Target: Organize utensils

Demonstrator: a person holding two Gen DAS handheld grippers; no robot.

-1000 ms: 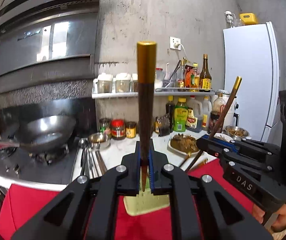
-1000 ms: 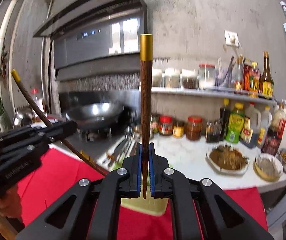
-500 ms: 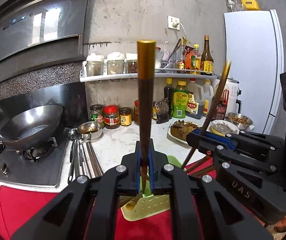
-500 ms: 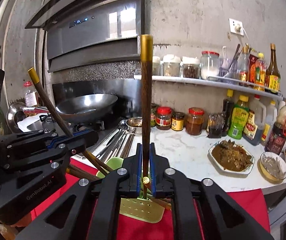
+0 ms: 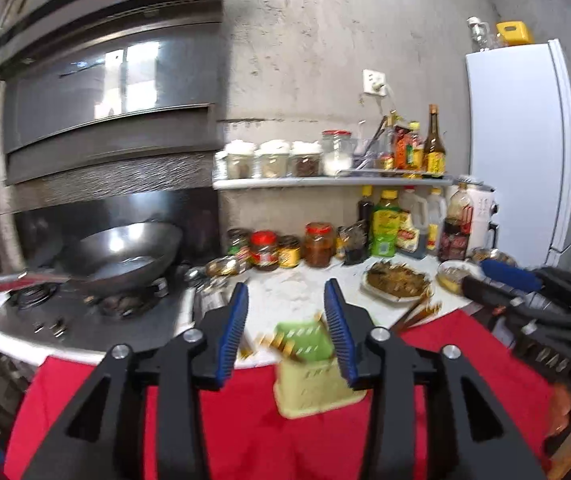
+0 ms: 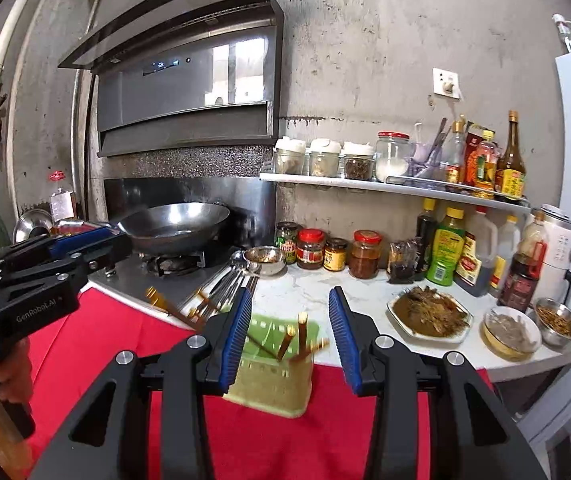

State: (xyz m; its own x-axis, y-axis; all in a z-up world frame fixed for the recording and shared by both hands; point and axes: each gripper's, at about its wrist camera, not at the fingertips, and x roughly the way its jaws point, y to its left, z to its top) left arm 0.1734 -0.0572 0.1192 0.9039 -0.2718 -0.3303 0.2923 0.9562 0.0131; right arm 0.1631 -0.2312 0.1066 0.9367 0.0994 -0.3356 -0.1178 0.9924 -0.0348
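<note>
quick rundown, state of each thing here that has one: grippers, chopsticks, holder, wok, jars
left gripper: open, empty
right gripper: open, empty
chopsticks: standing tilted in the holder, gold tips up
green utensil holder: upright on the red cloth
loose chopsticks: lying at the counter edge
wok: on the burner, no food visible
red-lidded jar: lid on

— What's on the stove at the far left?
— A steel wok [image 6: 173,227] on the burner, under the range hood [image 6: 183,80]

— And right of it?
— Sauce jars [image 6: 327,250] along the wall, a plate of brown food [image 6: 429,314] nearer, and bottles on the shelf [image 6: 397,187] above. A red cloth [image 6: 97,344] covers the near edge, and a white fridge [image 5: 519,144] stands far right
</note>
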